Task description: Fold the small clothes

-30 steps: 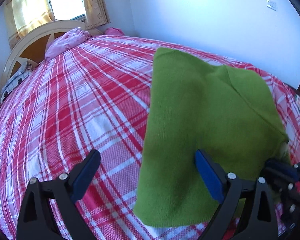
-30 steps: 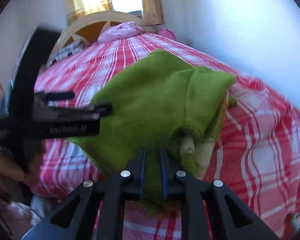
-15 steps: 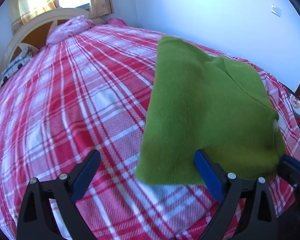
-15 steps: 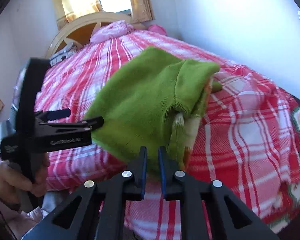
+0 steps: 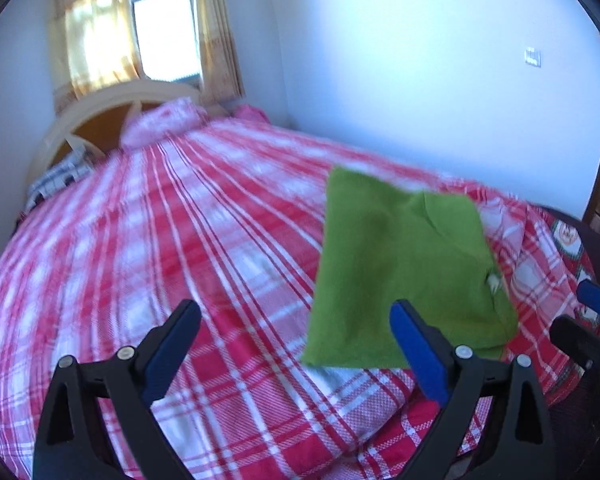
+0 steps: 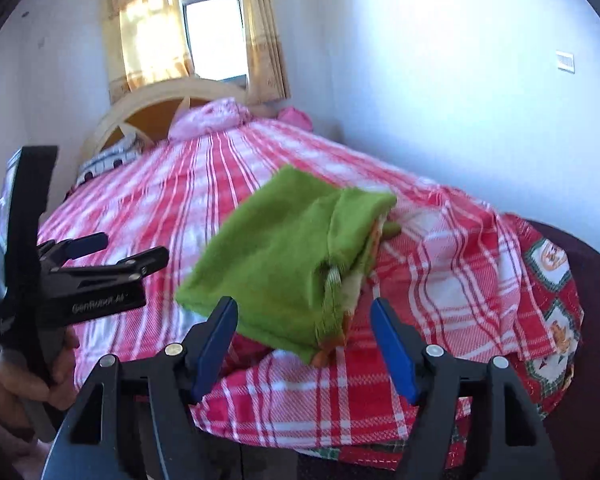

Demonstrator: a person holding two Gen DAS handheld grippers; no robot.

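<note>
Right tool [image 6: 304, 346]: nearest the lens, jaws opening, nothing between them — the cloth lies just beyond the tips
Left tool [image 5: 296, 350]: jaws wide apart, empty, above the bedspread beside the cloth
Green sweater [image 6: 288, 256]: folded into a thick packet, flat on the bed near its foot corner, layered edges facing the right tool
Handling: looks light, soft and floppy, a fuzzy knit that should not slip; layers may slide apart, so pinch through all layers at a near corner or along the folded edge
Bed [image 5: 148, 240]: red and white checked cover, soft, a little rumpled at the foot
Room: pink pillow [image 6: 212, 118] by a pale curved headboard [image 6: 148, 100], curtained window, bare white walls
</note>
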